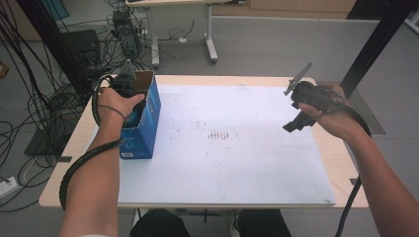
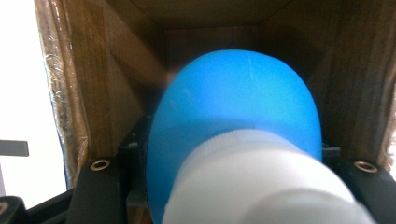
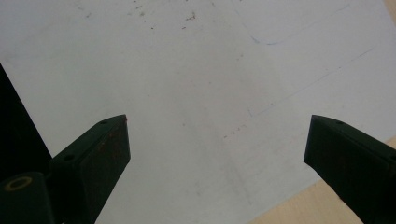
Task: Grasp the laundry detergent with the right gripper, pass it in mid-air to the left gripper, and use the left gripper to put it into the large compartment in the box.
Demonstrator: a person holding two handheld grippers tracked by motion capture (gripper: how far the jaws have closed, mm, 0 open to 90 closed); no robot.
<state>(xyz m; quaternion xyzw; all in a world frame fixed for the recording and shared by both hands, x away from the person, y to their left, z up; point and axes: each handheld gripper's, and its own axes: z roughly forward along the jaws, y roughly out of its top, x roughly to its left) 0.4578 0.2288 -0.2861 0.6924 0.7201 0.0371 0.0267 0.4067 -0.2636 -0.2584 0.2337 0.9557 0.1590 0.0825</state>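
Left gripper view: bottle [image 2: 233, 126] base-first into box [image 2: 93, 84].

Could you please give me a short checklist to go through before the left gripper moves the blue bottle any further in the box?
1. Left gripper is at the box opening: ok, it sits in the open top in the high view.
2. Bottle is held between the jaws: ok, the left gripper view shows it blue with a white cap, close between them.
3. Space around the bottle: ok, brown inner walls stand apart on both sides.
4. Bottom of the box free: cannot tell, the bottle hides it.
5. Right gripper out of the way: ok, open and empty above the white mat.
6. Box steadied: not ok, nothing holds it.
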